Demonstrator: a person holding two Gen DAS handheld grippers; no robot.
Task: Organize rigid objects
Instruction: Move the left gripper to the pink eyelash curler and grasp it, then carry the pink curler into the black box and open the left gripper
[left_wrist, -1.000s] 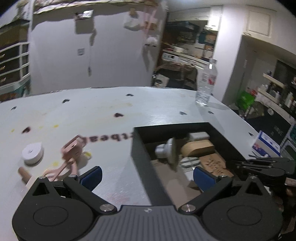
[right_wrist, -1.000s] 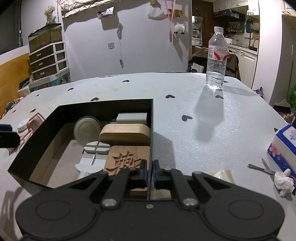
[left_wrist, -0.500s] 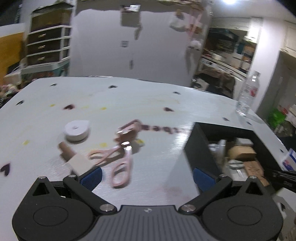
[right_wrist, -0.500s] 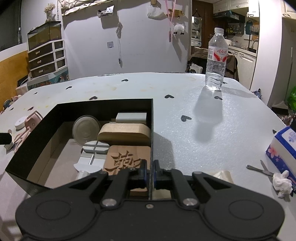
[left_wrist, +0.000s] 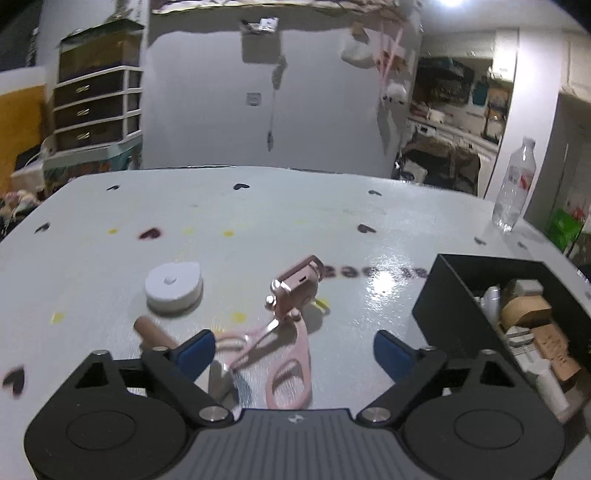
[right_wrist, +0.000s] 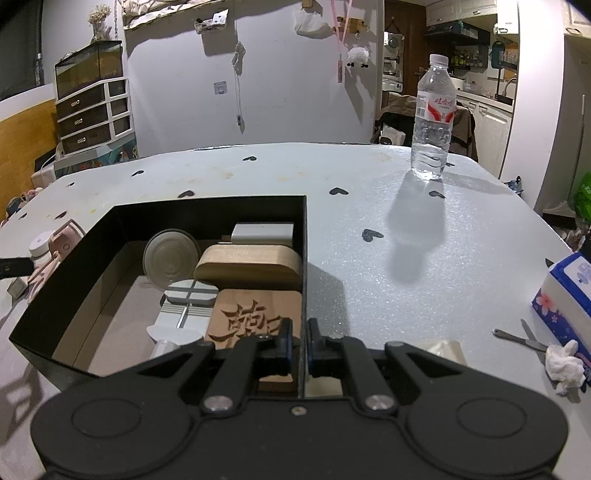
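Note:
My left gripper (left_wrist: 294, 350) is open and empty, just above the pink scissors (left_wrist: 284, 365) on the white table. Beyond them lie a pink boxy object (left_wrist: 297, 286), a white round tape measure (left_wrist: 173, 284) and a brown-and-white cylinder (left_wrist: 153, 332). The black box (right_wrist: 207, 210) holds several wooden and grey items, among them a carved wooden block (right_wrist: 251, 321). It also shows in the left wrist view (left_wrist: 443, 306), at the right. My right gripper (right_wrist: 300, 338) is shut on the box's right wall at its near corner.
A water bottle (right_wrist: 432, 118) stands at the far right of the table (right_wrist: 388, 266). A tissue box (right_wrist: 565, 295), small metal scissors (right_wrist: 521, 338) and a crumpled tissue (right_wrist: 563, 363) lie at the right edge. A folded cream cloth (right_wrist: 443, 349) lies beside the right gripper.
My left gripper has swung left, away from the box, and now sits over the pink scissors. My right gripper and the box have barely moved.

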